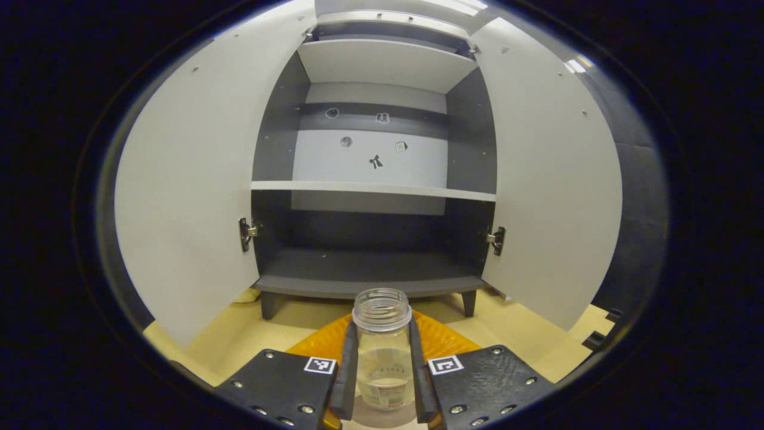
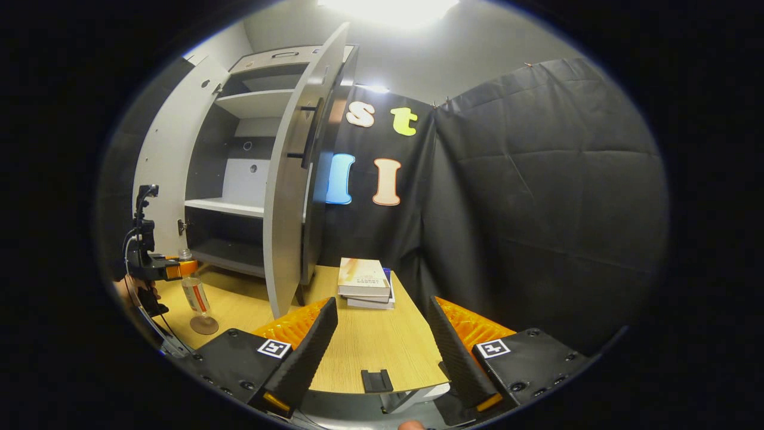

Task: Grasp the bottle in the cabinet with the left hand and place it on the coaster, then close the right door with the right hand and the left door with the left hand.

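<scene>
The matt grey cabinet (image 1: 382,179) stands with both flat doors swung wide, its pale shelf (image 1: 373,190) bare. On the wooden table (image 2: 370,340), the right gripper view adds a stack of books (image 2: 365,282). The left gripper (image 1: 383,364) clamps both fingers on the clear, ribbed-neck bottle (image 1: 382,343), held over the round coaster (image 2: 204,325). The right gripper (image 2: 382,340) hangs with fingers spread apart.
</scene>
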Action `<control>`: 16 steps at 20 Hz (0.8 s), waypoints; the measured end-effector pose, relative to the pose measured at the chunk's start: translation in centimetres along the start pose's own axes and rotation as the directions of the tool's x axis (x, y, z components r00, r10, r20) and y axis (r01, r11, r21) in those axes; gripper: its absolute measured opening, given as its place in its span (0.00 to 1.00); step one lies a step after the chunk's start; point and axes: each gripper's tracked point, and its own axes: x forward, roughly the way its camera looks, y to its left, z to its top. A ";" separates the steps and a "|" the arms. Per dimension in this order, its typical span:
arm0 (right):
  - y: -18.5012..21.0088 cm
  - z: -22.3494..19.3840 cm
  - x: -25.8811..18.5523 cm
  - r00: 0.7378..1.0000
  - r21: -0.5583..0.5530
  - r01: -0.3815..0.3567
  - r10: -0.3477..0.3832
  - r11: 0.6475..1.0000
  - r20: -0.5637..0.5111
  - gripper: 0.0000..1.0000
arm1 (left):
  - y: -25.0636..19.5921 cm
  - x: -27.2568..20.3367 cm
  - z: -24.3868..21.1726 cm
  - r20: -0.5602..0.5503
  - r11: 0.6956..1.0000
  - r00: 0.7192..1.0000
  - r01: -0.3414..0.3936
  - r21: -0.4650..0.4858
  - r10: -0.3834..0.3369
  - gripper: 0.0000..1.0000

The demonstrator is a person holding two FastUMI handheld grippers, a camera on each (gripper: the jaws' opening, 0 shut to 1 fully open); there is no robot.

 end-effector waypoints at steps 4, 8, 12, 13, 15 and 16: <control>0.3 -0.2 0.3 1.000 -0.002 -0.008 0.008 1.000 -0.013 0.97 | -0.3 -0.1 -2.1 -0.027 1.000 1.000 -0.007 0.012 0.007 0.41; 0.4 0.0 0.8 1.000 0.008 -0.017 0.017 1.000 -0.011 0.97 | -0.3 -0.5 -2.8 -0.022 0.999 0.999 -0.029 0.025 0.029 0.41; 0.8 -0.3 1.2 0.999 0.018 -0.032 0.032 0.999 -0.022 0.97 | -0.1 -0.9 -3.4 -0.019 0.998 0.998 -0.058 0.016 0.059 0.46; 0.9 -0.1 1.3 0.999 0.023 -0.037 0.037 0.999 -0.021 0.97 | 0.1 -1.0 -3.6 -0.027 0.998 0.997 -0.066 0.017 0.067 0.46; 0.9 0.3 1.5 0.999 0.030 -0.044 0.044 0.999 -0.013 0.99 | -0.1 -1.4 -3.5 -0.035 0.997 0.996 -0.076 0.018 0.077 0.46; 0.9 0.3 1.7 0.999 0.032 -0.046 0.046 0.998 -0.011 0.99 | -0.2 -1.6 -3.6 -0.039 0.997 0.996 -0.078 0.017 0.079 0.46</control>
